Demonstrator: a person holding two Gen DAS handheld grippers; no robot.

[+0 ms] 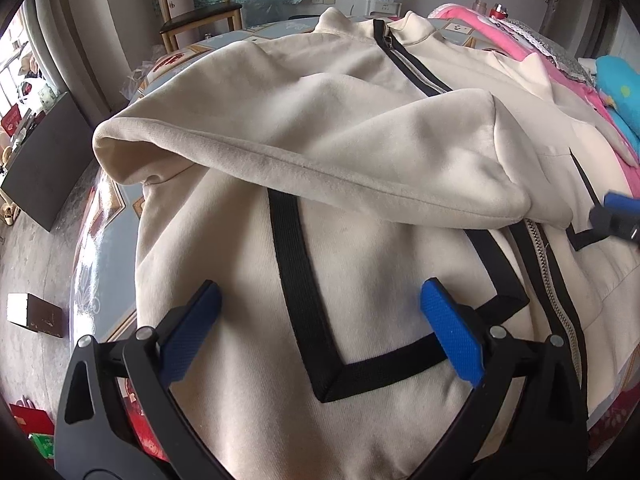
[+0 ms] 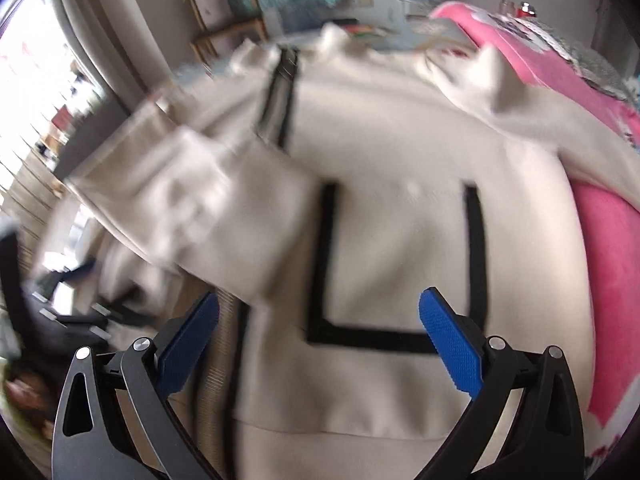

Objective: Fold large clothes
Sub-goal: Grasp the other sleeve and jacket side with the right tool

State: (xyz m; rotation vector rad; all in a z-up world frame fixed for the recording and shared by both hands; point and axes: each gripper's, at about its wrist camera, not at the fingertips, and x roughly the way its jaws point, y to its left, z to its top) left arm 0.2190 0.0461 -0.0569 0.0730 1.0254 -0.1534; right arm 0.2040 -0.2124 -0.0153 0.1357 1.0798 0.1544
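A cream zip-up jacket (image 1: 360,264) with black stripe trim lies front up on a table, collar at the far end. Its left sleeve (image 1: 320,152) is folded across the chest and covers part of the zipper (image 1: 548,264). My left gripper (image 1: 320,300) is open and empty, hovering over the jacket's lower left front. My right gripper (image 2: 320,312) is open and empty over the jacket (image 2: 400,240) on its lower right front; its blue tip (image 1: 618,216) shows at the right edge of the left wrist view. The right wrist view is blurred by motion.
A pink blanket (image 2: 608,264) lies along the jacket's right side, with a blue cushion (image 1: 620,88) beyond it. The table's patterned cover (image 1: 104,240) shows at the left edge. A wooden chair (image 1: 200,12) stands behind the table. Boxes (image 1: 36,312) sit on the floor at left.
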